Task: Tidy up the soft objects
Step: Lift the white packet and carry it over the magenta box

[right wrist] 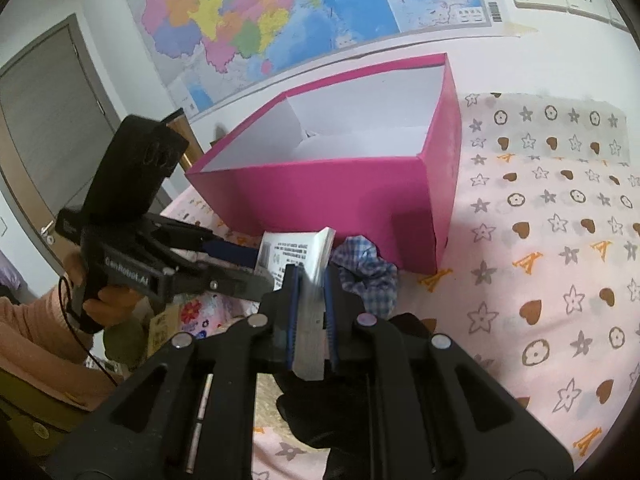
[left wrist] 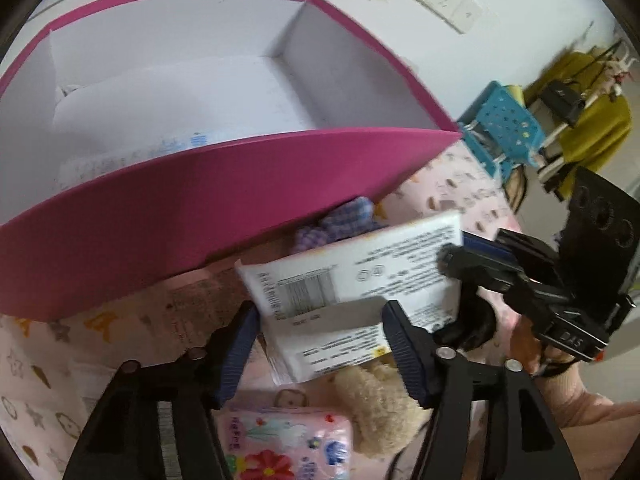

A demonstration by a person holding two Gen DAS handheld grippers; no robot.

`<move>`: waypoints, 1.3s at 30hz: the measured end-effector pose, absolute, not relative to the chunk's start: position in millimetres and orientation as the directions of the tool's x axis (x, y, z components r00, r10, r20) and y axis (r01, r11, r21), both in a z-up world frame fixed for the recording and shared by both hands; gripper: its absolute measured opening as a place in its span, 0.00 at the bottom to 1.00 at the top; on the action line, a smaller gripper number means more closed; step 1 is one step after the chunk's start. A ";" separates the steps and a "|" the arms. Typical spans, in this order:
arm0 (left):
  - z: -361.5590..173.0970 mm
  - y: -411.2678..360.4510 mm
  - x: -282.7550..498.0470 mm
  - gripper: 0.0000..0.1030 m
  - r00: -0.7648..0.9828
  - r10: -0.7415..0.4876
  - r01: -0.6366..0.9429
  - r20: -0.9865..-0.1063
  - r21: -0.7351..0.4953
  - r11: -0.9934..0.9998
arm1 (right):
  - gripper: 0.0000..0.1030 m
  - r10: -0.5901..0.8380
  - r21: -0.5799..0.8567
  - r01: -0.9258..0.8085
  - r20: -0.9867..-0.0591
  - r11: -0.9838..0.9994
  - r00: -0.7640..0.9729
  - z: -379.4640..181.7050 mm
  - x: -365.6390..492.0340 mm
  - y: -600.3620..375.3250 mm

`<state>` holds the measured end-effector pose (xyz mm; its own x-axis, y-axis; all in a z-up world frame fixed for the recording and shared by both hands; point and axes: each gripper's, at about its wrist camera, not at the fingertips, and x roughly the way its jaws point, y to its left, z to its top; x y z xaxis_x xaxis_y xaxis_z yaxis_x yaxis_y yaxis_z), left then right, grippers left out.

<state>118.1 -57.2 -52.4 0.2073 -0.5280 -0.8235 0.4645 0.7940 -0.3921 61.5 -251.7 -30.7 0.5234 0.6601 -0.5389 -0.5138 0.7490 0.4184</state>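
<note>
Early stage: right gripper [right wrist: 311,292] clamps white pack [left wrist: 360,276] at box's [left wrist: 200,216] 6 o'clock, left gripper [left wrist: 320,344] half-open around it without pressing; cloth [right wrist: 366,270], plush [left wrist: 380,408], floral pack [left wrist: 288,444] still unboxed.

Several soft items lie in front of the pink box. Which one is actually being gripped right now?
The white printed tissue pack: the right claw is shut on its edge. The checked cloth, beige plush and floral pack lie loose on the bedsheet.
</note>
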 end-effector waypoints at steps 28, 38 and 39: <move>11.8 -33.2 76.7 0.47 0.382 -0.517 0.392 -0.766 -0.372 0.841 | 0.14 0.653 0.430 -0.497 -0.400 0.753 0.643 21.5 32.7 -230.3; 32.5 -60.3 64.8 0.48 0.402 -0.511 0.430 -0.760 -0.336 0.838 | 0.14 0.634 0.415 -0.495 -0.335 0.764 0.697 50.8 19.7 -248.9; 34.6 -62.6 63.8 0.48 0.405 -0.510 0.432 -0.759 -0.332 0.838 | 0.14 0.631 0.408 -0.497 -0.328 0.766 0.703 54.8 18.4 -250.1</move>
<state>63.9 -62.6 34.6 0.4055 -0.5096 -0.7589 0.4325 0.8384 -0.3319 18.4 -250.1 54.8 0.7031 0.6309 -0.3280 -0.4967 0.7658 0.4083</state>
